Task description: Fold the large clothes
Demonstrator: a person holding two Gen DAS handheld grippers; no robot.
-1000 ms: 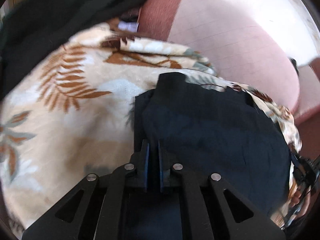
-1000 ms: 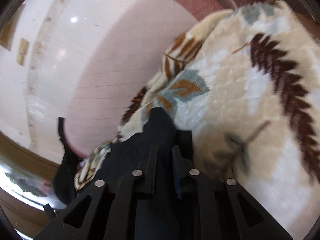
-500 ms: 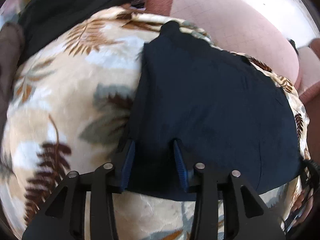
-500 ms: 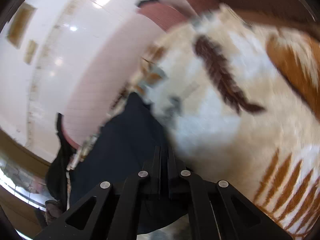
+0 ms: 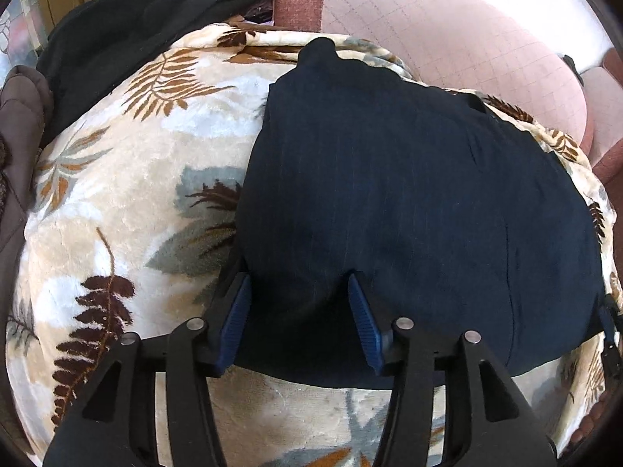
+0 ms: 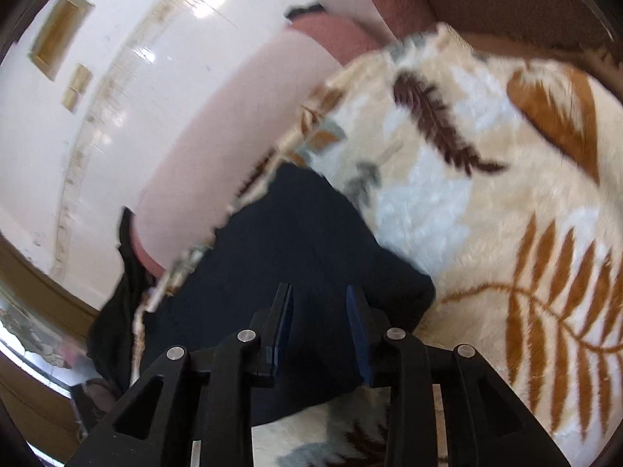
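- The garment (image 5: 409, 202) lies on the blanket (image 5: 117, 202), ahead of the left gripper (image 5: 298, 288) and reaching between its parted jaws.
- Blanket spreads left of those jaws — a jacket (image 5: 128, 31) lies beyond it.
- A cushion (image 5: 447, 31) sits behind the garment.
- Right gripper (image 6: 317, 292): garment (image 6: 280, 241) between and ahead of the jaws — blanket (image 6: 506, 214) to their right.

Both grippers were pinching the dark cloth (image 5: 409, 202) a second ago. Now the left gripper (image 5: 298, 292) and right gripper (image 6: 318, 295) have let go, jaws apart. The cloth lies spread flat on the blanket (image 5: 117, 194).
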